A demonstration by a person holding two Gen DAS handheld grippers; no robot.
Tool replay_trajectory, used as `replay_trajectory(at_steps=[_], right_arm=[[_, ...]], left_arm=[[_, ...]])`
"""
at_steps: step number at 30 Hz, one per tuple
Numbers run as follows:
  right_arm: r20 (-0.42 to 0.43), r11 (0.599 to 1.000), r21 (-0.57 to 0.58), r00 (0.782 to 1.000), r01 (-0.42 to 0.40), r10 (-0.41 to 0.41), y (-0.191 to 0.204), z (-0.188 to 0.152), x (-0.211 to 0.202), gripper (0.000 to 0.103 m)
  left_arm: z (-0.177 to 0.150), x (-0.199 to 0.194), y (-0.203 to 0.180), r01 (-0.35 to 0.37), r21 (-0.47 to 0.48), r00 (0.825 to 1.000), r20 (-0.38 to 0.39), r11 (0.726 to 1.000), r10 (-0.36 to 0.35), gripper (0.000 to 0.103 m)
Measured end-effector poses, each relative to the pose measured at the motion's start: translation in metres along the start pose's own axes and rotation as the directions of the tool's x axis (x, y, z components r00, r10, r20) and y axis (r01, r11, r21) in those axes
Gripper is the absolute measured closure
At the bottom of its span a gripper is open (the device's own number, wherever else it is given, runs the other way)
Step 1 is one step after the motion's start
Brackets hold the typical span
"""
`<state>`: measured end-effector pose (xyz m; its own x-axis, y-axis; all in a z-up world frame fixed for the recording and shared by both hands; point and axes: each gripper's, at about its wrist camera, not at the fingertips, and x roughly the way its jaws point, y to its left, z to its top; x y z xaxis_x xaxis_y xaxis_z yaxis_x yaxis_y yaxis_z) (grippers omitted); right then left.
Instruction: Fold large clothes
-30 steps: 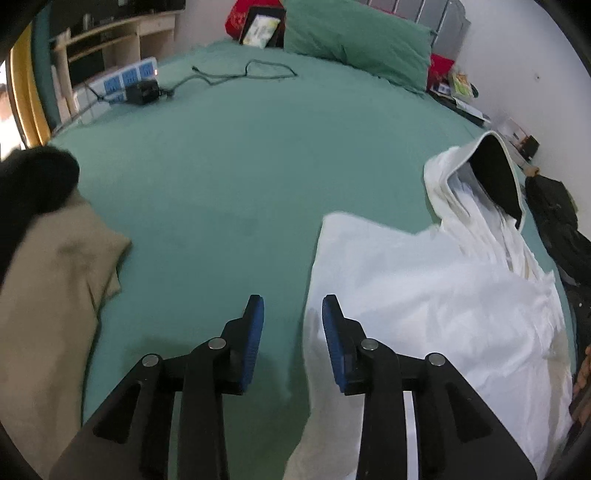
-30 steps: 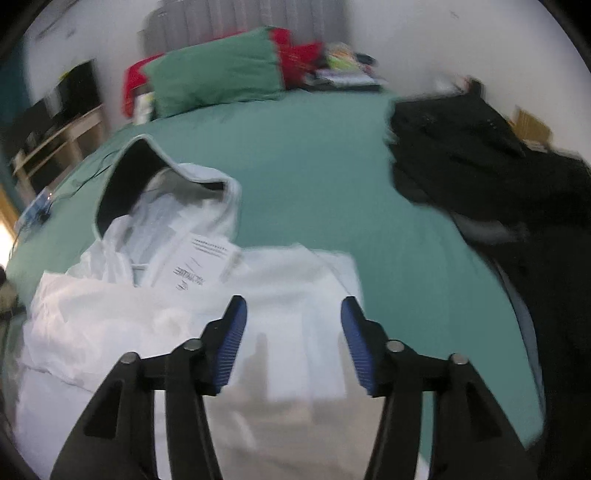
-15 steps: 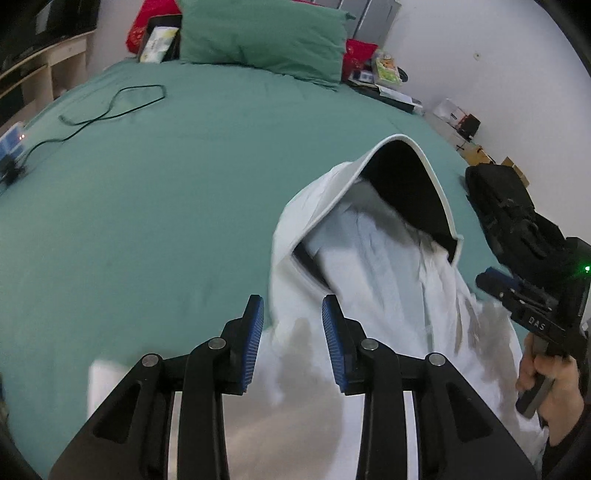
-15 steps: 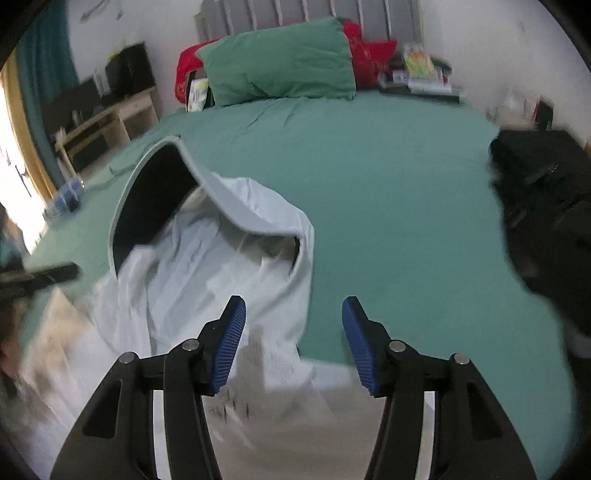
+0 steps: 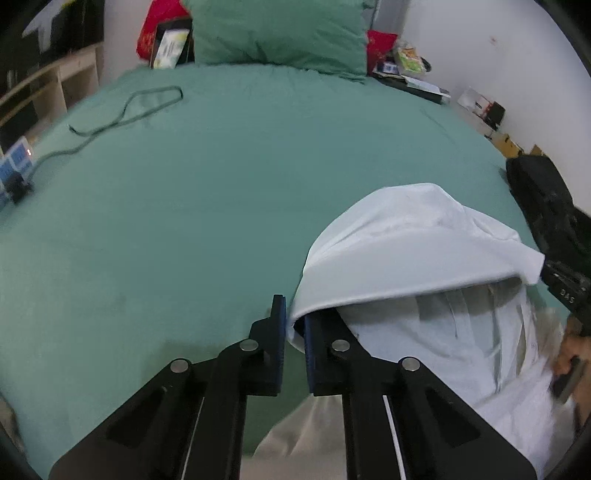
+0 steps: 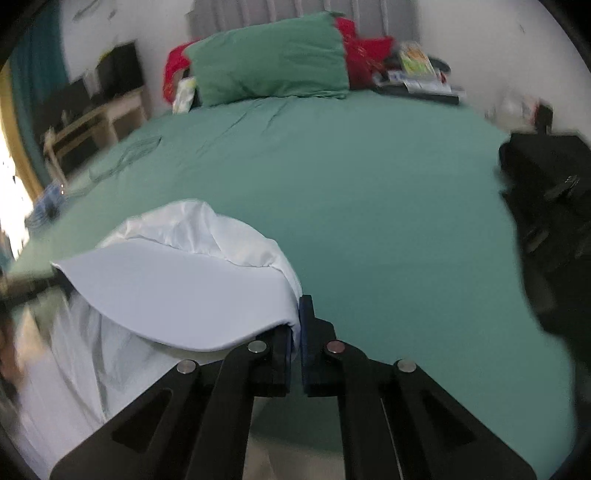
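Pinching thin edges of the white garment point(image 5: 413, 236) in both just-closed claws, left claw point(image 5: 294, 325) and right claw point(image 6: 295, 325); fabric may slip if pulled apart over the bed point(image 5: 221, 177).

A green pillow point(image 5: 277, 35) is propped at the head of the bed point(image 5: 221, 177), which is covered by a green sheet. A red cushion point(image 6: 364, 51) is seen behind the pillow. A dark cable point(image 5: 125, 110) is looped on the sheet toward the bed's left edge, and a blue-and-white power strip point(image 5: 14, 166) is placed at that edge. Books and papers point(image 5: 410, 66) are piled at the far right corner. A black bag point(image 6: 546, 206) is set along the right edge. A wooden shelf unit point(image 6: 92, 118) is placed beyond the left side.
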<state>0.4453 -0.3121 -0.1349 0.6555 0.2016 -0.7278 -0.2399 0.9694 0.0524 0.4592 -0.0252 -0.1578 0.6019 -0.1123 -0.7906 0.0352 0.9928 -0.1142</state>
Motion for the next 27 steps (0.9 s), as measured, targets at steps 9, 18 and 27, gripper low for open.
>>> replay_trajectory(at_steps=[9,18,27], right_arm=[[-0.033,0.989,-0.147,0.999,0.016,-0.021,0.01,-0.051,-0.042,0.099],[-0.052,0.995,-0.09,0.997,-0.053,0.049,-0.002,-0.054,-0.039,0.095],[-0.06,0.974,-0.129,0.982,-0.188,0.181,-0.009,-0.035,-0.075,0.039]], left_arm=[[-0.04,-0.035,0.006,0.105,0.053,0.99,-0.104,0.993,-0.099,0.077],[-0.024,-0.083,0.047,0.192,-0.07,0.981,0.009,0.979,-0.192,0.038],[0.02,-0.039,0.015,0.28,-0.19,0.957,-0.016,0.941,-0.288,0.037]])
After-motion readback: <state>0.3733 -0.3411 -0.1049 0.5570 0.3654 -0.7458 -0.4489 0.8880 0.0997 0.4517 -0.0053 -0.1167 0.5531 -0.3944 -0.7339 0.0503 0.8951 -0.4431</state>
